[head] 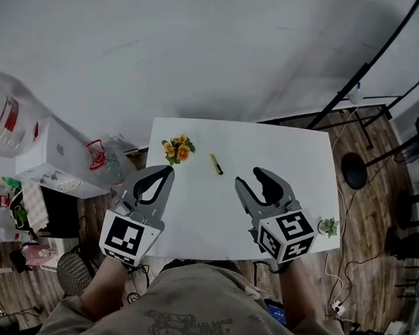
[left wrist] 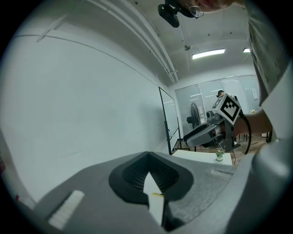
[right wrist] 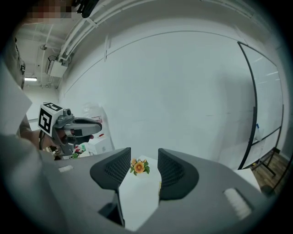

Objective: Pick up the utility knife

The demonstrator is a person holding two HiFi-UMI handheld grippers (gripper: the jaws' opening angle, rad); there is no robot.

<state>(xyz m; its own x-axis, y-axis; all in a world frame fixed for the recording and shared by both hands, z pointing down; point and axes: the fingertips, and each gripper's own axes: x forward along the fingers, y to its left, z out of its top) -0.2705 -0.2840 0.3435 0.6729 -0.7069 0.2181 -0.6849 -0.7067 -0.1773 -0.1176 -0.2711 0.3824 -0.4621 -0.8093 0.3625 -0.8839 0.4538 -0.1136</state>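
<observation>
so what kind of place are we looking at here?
Probably an office or lab room, not a home: a white table at a blank wall, glass partitions under a ceiling strip light, boxes piled beside the table.

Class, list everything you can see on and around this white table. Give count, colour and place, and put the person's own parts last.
table: one, white, centre
knife: one, yellow, lying flat on the table's far half
flowers: one bunch, orange and yellow, table's far left
potted plant: one, green, table's right edge
boxes: some, white, floor at left
left hand-held gripper: one, grey, shut, empty, table's left edge
right hand-held gripper: one, grey, open, empty, above table
</observation>
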